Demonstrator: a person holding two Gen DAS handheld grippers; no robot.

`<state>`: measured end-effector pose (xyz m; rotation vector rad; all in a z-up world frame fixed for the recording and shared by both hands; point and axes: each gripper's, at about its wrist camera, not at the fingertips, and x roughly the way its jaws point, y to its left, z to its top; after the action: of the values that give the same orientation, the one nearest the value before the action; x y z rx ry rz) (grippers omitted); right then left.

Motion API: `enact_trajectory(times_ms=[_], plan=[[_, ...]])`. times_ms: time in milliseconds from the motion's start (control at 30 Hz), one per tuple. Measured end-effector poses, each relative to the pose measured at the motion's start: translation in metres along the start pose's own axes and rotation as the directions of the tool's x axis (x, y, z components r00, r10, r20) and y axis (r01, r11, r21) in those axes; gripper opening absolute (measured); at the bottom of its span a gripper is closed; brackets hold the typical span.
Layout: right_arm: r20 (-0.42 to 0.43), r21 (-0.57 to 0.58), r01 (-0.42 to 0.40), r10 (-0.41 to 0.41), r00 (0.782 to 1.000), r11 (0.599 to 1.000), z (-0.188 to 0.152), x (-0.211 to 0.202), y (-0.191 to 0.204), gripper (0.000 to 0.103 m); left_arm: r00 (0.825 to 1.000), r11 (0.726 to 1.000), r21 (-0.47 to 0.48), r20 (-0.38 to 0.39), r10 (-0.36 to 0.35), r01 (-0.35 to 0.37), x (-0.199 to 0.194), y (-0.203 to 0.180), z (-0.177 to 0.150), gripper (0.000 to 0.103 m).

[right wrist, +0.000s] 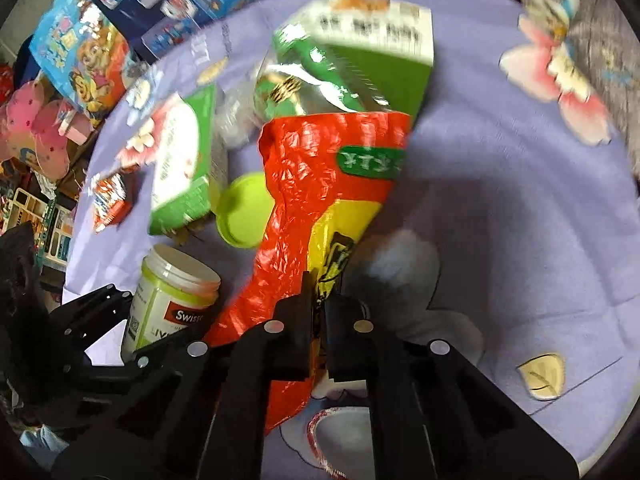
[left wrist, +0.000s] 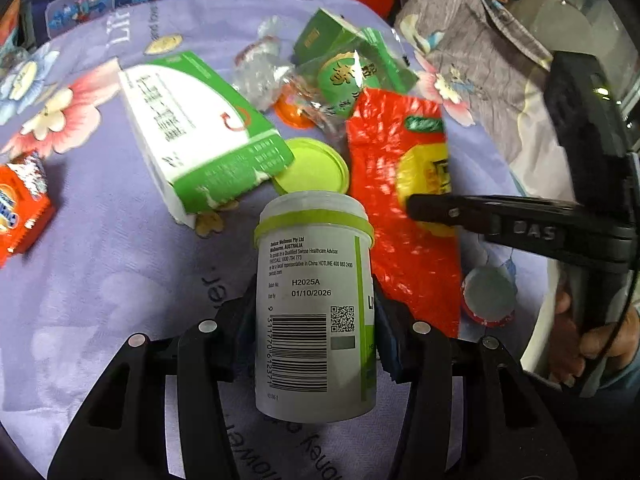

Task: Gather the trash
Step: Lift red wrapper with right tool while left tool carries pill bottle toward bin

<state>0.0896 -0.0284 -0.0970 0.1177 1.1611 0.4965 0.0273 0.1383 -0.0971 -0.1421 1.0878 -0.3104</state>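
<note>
My left gripper (left wrist: 316,320) is shut on a white supplement bottle (left wrist: 316,312) with a lime-green collar and no lid, holding it above the purple floral cloth (left wrist: 100,272). The bottle also shows in the right wrist view (right wrist: 172,300). My right gripper (right wrist: 318,300) is shut on a red and yellow plastic snack bag (right wrist: 320,184), lifted off the cloth; the bag shows in the left wrist view (left wrist: 400,184) with the right gripper's fingers (left wrist: 452,212) on it. The lime-green lid (left wrist: 316,168) lies on the cloth.
A green and white carton (left wrist: 196,128), crumpled clear wrap (left wrist: 260,76), green boxes (left wrist: 344,60) and an orange packet (left wrist: 20,208) lie on the cloth. A red-rimmed foil lid (left wrist: 488,296) lies at right. Grey clothing (left wrist: 472,36) and toy packaging (right wrist: 80,48) border the cloth.
</note>
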Motion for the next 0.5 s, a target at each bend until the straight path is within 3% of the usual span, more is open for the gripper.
enact_trajectory(times_ms=[267,500], plan=[[0.141,0.009,0.055,-0.056,0.988,0.998,0.013,-0.057,-0.014,0.004,0.997,1.000,-0.003,0.077,0.003,-0.003,-0.036,-0.013,0.014,0.051],[0.230,0.078,0.076,-0.093,0.969,0.994,0.006,-0.102,-0.048,0.004,0.995,0.999,0.040,0.097,-0.006,0.002,-0.045,-0.044,0.031,0.051]])
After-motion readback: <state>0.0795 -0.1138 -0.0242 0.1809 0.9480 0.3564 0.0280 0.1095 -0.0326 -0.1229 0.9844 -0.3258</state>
